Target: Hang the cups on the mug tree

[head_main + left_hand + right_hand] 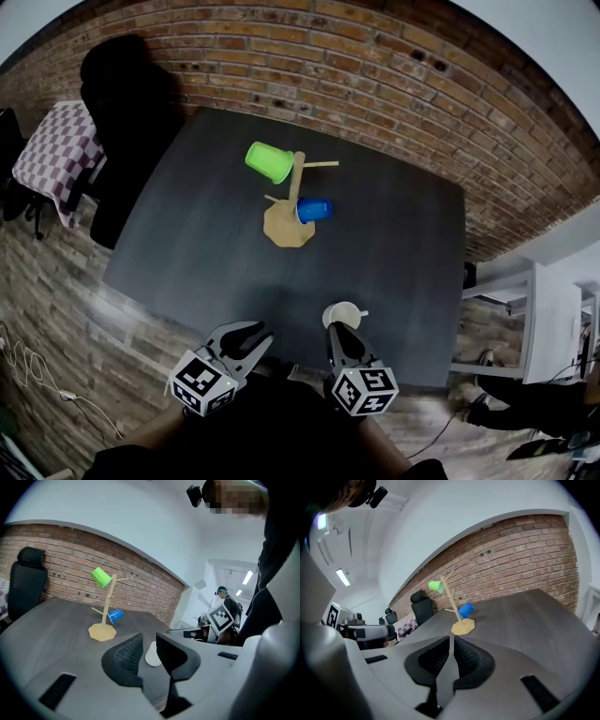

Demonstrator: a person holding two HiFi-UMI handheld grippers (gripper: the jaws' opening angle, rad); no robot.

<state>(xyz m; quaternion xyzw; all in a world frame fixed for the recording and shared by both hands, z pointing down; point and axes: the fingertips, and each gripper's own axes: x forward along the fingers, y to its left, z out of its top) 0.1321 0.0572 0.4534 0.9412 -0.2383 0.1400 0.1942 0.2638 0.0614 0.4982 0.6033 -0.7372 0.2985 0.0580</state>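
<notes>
The wooden mug tree (292,211) stands mid-table on the dark tabletop (187,244). A green cup (269,161) hangs on its upper left peg and a blue cup (314,209) on a low right peg. A white cup (342,314) sits near the table's front edge, just ahead of my right gripper (337,334), whose jaws are nearly together with nothing seen held. The right gripper view (451,641) shows the tree (452,602) but not the white cup. My left gripper (251,336) is open and empty. The white cup (152,654) shows beyond its gap (149,641).
A black office chair (131,84) and a small table with a checked cloth (56,150) stand at the far left. A brick wall (394,66) runs behind the table. A white shelf unit (548,314) is at the right. Cables (37,375) lie on the floor.
</notes>
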